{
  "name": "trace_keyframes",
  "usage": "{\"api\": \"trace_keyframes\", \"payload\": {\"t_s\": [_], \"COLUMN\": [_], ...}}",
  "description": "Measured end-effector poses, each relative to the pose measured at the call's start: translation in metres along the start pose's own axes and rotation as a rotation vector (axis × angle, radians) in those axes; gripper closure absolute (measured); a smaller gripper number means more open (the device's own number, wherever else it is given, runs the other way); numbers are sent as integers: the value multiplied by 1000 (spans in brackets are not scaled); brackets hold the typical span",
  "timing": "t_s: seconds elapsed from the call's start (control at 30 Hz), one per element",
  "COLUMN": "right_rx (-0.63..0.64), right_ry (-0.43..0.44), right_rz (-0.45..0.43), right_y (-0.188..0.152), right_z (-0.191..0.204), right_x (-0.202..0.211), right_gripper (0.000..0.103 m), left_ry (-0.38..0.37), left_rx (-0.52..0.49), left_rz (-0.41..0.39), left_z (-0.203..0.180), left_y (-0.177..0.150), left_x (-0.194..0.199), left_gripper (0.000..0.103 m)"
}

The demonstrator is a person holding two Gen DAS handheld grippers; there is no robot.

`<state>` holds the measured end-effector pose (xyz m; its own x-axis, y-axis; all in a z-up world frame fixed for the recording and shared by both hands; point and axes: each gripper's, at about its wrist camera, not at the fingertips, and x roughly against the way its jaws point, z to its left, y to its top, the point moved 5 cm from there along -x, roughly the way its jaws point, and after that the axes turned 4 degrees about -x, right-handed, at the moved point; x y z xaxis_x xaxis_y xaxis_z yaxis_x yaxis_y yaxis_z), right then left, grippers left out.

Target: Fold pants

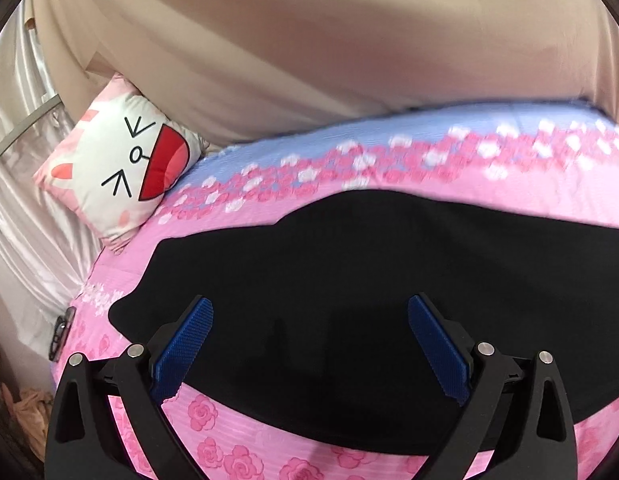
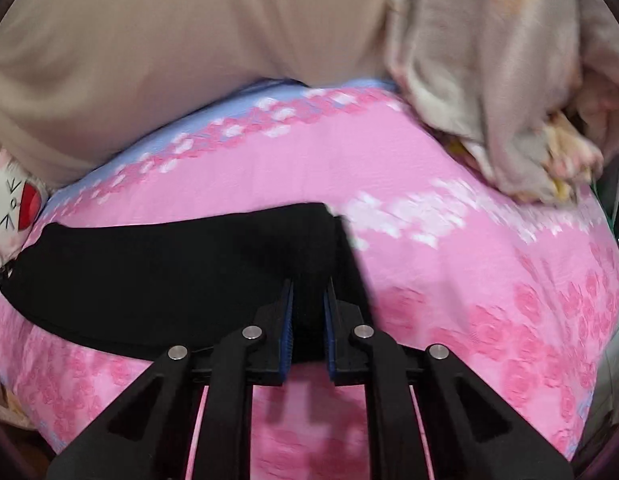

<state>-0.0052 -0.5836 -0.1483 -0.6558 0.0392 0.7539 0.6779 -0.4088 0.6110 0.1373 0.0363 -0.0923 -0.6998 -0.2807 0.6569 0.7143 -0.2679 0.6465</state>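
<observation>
1. Locate the work piece. The black pants [image 1: 369,300] lie flat on the pink floral bedspread [image 2: 489,280], stretched as a long dark band across the bed, with the cat-face cushion [image 1: 121,172] beyond one end and a crumpled pale blanket [image 2: 489,80] well apart from the other end.

2. Check your right gripper [image 2: 308,292]. Its jaws are drawn nearly together over the end of the pants nearest the bare bedspread, and black cloth fills the narrow gap between the blue pads [image 2: 287,312]. Treat this as a pinch on the fabric edge (the frame is motion-blurred, so how many layers are caught cannot be told).

3. Check your left gripper [image 1: 309,304]. Its jaws stand wide apart above the pants, with nothing between them and no visible contact with the cloth.

4. Identify the step. In all likelihood this is the start of a fold: one end is taken up, the other is not.

5. Prepare the next move. Lower the left gripper to the near edge of the pants and close it on the cloth, so that both hands can lift together.

6. Carry the pinched end over toward the cushion end, keeping the edge taut and the edges aligned (slack black cloth will likely bunch).
</observation>
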Motion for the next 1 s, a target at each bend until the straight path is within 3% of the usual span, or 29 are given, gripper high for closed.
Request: {"api": "trace_keyframes", "payload": {"t_s": [0.07,0.13,0.23,0.33,0.47,0.5,0.57,0.63,0.73,0.83,0.9,1.0], "right_rx": [15,33,55,8,101,115,100,11,-82,-11,103,171], "right_ry": [3,-22,-79,25,76,63,-35,-88,-44,35,111,99], "right_rz": [-17,-22,-119,-183,-115,-80,-26,-17,-93,-139,-125,-90], "right_y": [-3,-1,8,19,24,21,14,6,5,14,17,12], "right_z": [-1,5,12,28,71,75,62,38,37,85,141,173], "right_x": [-10,-6,18,44,21,6,-16,-18,9,28,27,4], "right_gripper": [88,79,75,73,75,75,75,75,72,72,72,51], "left_ry": [15,29,44,110,234,284,446,367,329,307,253,230], "left_rx": [-8,-7,17,71,113,103,50,157,212,237,243,173], "left_rz": [63,110,128,120,92,118,273,210,224,111,68,122], "left_z": [-3,-3,10,49,109,124,156,178,196,198,191,171], "left_y": [-11,-23,-38,-45,-34,-36,-66,-81,-87,-62,-45,-46], "left_x": [-19,-30,-31,-28,-41,-55,-102,-99,-82,-56,-53,-74], "left_gripper": [6,6,6,6,5,5,5,5,6,6,6,5]}}
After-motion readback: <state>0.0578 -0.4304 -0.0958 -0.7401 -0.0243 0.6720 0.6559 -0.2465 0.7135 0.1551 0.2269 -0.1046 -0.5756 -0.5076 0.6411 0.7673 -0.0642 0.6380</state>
